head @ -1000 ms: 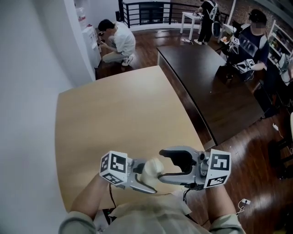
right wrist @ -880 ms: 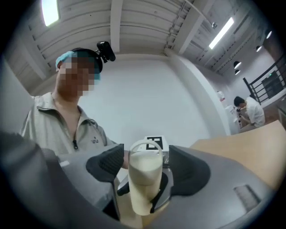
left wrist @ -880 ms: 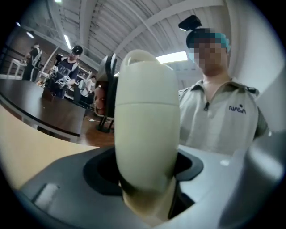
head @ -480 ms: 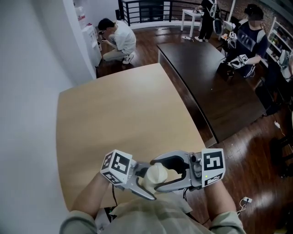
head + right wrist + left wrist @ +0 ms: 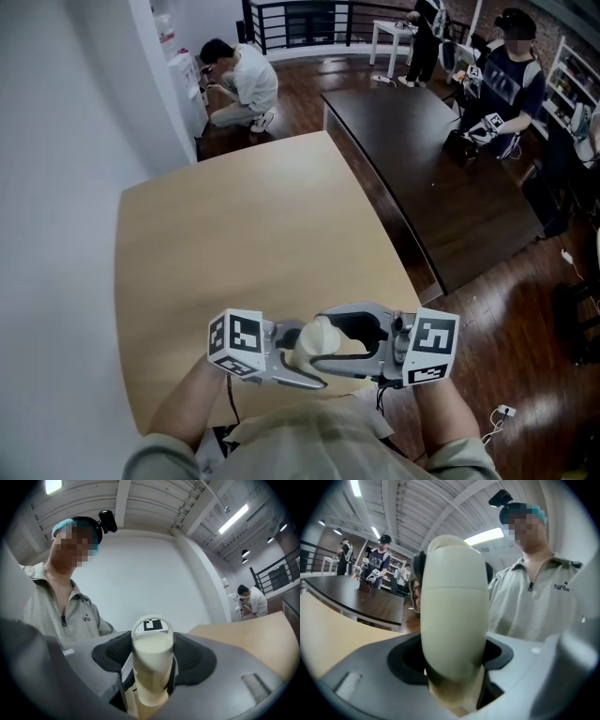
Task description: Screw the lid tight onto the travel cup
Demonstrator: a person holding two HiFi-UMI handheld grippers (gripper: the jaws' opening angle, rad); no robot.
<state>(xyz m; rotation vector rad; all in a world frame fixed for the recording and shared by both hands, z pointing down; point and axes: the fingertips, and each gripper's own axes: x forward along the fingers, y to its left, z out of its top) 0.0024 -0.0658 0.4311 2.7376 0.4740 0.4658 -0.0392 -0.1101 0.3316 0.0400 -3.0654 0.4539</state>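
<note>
The left gripper [image 5: 452, 657] clamps the cream travel cup [image 5: 452, 597], jaws spread wide, over the wooden table's [image 5: 234, 234] near edge. The right gripper's [image 5: 152, 662] jaws have just been closing and hug the cup's upper part. Both gripper views cut off its base.

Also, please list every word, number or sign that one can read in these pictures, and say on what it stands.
No text here can be read with certainty.
Shirt logo: small letters on the chest, too blurred to read.
Cubes: black-and-white square patterns only, no letters or numbers.
Cup: plain cream surface, no label shows.
</note>
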